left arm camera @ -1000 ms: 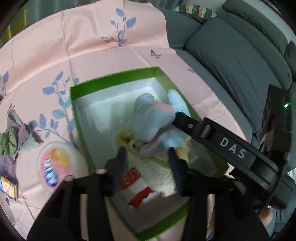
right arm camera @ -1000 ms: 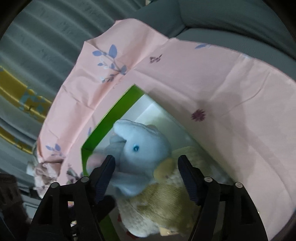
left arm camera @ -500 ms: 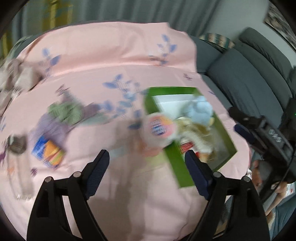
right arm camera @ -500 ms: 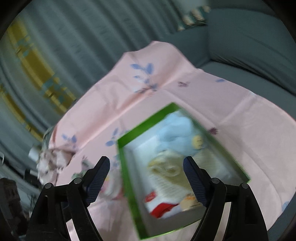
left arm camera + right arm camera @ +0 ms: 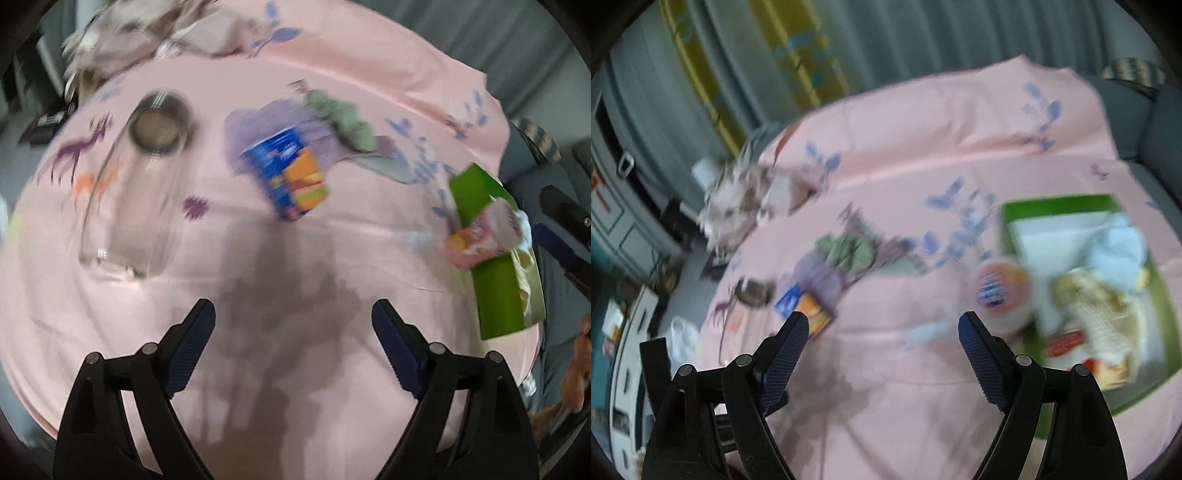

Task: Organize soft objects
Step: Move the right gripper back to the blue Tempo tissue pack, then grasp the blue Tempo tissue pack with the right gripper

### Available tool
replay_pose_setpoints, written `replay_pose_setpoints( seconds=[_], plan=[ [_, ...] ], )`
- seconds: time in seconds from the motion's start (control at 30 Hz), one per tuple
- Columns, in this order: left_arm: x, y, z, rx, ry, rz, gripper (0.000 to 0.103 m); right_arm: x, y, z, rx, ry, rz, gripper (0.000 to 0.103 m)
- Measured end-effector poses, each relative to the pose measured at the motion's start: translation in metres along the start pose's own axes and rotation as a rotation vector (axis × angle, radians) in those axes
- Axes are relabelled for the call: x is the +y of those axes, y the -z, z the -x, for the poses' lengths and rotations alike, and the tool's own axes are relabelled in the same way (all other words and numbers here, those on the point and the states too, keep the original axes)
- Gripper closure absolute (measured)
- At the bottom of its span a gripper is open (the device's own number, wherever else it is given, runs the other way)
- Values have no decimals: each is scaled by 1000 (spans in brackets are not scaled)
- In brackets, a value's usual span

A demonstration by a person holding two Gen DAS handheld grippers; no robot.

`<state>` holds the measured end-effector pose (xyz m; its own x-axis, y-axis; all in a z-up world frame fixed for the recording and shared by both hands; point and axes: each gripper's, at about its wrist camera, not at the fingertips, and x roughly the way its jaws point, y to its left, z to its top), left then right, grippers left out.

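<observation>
Both views motion-blurred, left gripper (image 5: 293, 321) and right gripper (image 5: 879, 332) released, empty, green box (image 5: 1160, 295) contents smeared

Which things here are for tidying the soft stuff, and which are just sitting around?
For the job: green box, blue plush toy, cream plush toy, green and purple cloths.

Just lying about: glass jar, blue snack packet, round pink tub.
</observation>
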<state>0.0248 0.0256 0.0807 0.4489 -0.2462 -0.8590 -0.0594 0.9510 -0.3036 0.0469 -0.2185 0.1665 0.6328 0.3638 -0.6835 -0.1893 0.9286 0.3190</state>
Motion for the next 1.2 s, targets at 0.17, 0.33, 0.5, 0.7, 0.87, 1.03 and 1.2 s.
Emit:
replay_pose_setpoints(
  seconds=[0.17,0.33,0.5,0.7,0.87,1.03,1.2],
  plan=[
    [17,-3,-17,37,21,63,21,43,1,-61,116,-55,87,19],
    [20,-7,-14,4,-15,60,26,67,-5,-111,178,-91,110,19],
    [30,-8,-17,35,-12,87,67,86,-3,-153,233,-95,172,19],
    [30,-11,-17,38,-4,90,73,92,4,-180,281,-119,204,19],
    [32,-14,-18,40,-12,93,76,85,9,-187,277,-131,183,36],
    [32,-11,-18,27,-53,77,77,77,15,-171,274,-121,169,39],
    [31,-9,-15,10,-50,70,81,57,23,-138,357,-93,98,39]
  ],
)
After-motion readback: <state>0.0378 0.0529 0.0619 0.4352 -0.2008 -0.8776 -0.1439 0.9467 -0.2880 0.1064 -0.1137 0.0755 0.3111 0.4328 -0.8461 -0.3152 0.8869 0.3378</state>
